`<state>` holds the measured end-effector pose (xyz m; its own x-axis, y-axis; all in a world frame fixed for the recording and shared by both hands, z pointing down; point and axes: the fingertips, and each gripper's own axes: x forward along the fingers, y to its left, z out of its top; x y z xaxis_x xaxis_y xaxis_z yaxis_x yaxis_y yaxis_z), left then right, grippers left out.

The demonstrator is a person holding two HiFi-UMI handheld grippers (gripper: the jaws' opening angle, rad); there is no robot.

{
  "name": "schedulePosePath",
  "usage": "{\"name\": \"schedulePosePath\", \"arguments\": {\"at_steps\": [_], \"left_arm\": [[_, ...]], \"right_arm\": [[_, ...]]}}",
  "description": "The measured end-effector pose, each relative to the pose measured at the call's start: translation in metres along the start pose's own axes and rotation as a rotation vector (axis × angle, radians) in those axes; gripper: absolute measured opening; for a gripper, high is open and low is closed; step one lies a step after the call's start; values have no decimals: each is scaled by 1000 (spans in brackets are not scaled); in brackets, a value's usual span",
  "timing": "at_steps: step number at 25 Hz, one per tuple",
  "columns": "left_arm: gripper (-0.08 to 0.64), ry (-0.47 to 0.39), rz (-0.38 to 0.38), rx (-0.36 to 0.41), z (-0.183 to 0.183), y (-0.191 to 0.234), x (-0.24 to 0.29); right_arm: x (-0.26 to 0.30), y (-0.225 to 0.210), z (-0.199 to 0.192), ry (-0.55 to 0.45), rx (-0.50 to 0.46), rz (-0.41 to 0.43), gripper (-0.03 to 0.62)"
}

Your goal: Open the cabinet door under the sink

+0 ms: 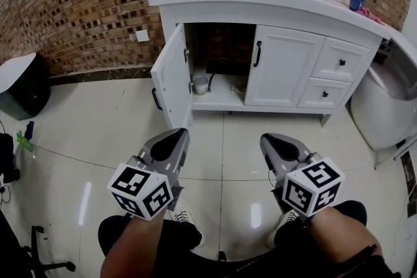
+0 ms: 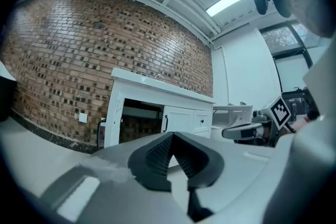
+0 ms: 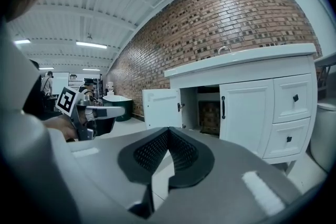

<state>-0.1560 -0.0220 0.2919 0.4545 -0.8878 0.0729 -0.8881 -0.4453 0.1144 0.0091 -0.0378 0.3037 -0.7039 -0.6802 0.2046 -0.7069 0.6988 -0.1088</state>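
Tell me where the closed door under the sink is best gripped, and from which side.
Grip the black bar handle near the left edge of the closed door. It runs upright and stands off the door, so come straight from the front with the jaws spread left and right of it. The right gripper, shut and empty, looks nearer.

The white panelled cabinet door (image 1: 172,78) is standing wide open under the left end of the sink vanity (image 1: 260,0). It is hanging upright from hinges on the vanity's left post and jutting out into the room, leaving the dark compartment beside it exposed. Its black handle (image 1: 155,99) is showing on the outer face, near the free edge.
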Motion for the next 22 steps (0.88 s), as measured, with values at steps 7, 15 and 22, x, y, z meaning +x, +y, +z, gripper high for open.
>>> {"name": "schedulePosePath", "arguments": {"at_steps": [7,15,22], "left_arm": [[5,-28,10,62,9,-14,-4],[5,-34,17,63,14,-18,1],[5,-19,24,55,8,-16,4]], "right_arm": [[-15,-1,1,-13,-25,-16,6],[-18,-5,6,-26,-35,-21,6],[-20,-7,3,-14,-40,-34,6]]}}
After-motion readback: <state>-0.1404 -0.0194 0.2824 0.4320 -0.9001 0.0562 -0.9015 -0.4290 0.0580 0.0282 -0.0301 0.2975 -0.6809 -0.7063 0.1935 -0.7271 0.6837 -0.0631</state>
